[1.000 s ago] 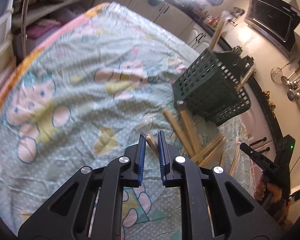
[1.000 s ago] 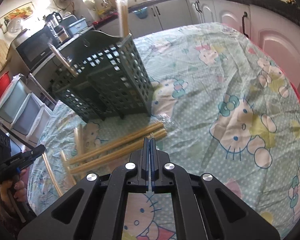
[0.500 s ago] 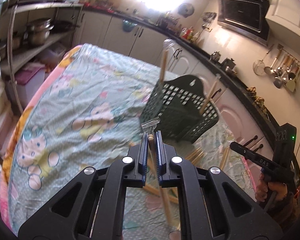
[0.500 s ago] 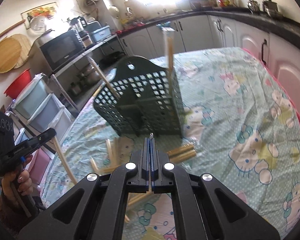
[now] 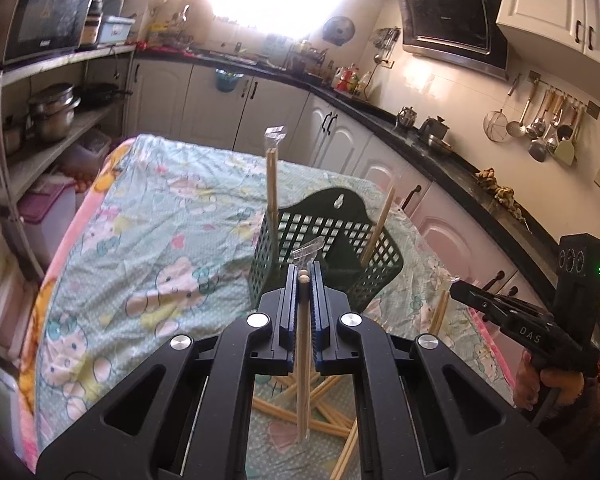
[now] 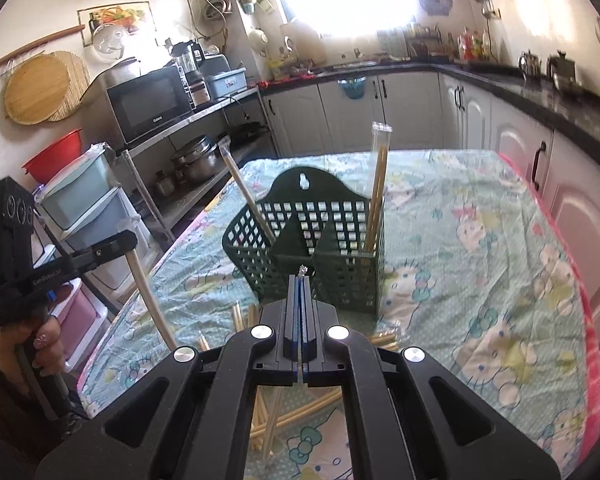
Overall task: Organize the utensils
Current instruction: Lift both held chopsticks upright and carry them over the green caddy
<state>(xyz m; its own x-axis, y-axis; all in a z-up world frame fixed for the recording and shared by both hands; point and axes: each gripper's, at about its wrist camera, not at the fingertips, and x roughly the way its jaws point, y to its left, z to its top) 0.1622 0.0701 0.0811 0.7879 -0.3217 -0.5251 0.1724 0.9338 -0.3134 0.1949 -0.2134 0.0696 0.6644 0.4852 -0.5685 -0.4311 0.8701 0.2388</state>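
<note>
- Two pairs of wrapped bamboo chopsticks already stand in the dark green perforated plastic utensil basket (image 5: 324,248): one upright (image 5: 271,184) at its left side in the left wrist view, one leaning (image 5: 378,228) at its right.
- Left gripper (image 5: 304,280): jaws clenched on a further clear-sleeved chopstick pair (image 5: 302,360), held near its top end. The pair hangs below the jaws, well clear of the cloth.
- Right gripper (image 6: 301,280): jaws pressed fully together. Only a tiny clear scrap shows at the tips; a chopstick pair (image 5: 438,312) hangs beneath it in the left wrist view, so it seems pinched by the wrapper, though I cannot tell for certain.
- Several loose chopstick pairs (image 6: 284,412) lie crossed on the pale green cartoon-print tablecloth (image 6: 480,280), near side of the basket.
- Step in hand, as I judge it: carrying picked pairs up and toward the basket.
- Next move calls for bringing each pair's lower tip above the rim, over an open compartment, lowering it in, then releasing. The thin wrapper grip may let the pair swing; slow approach advised.
</note>
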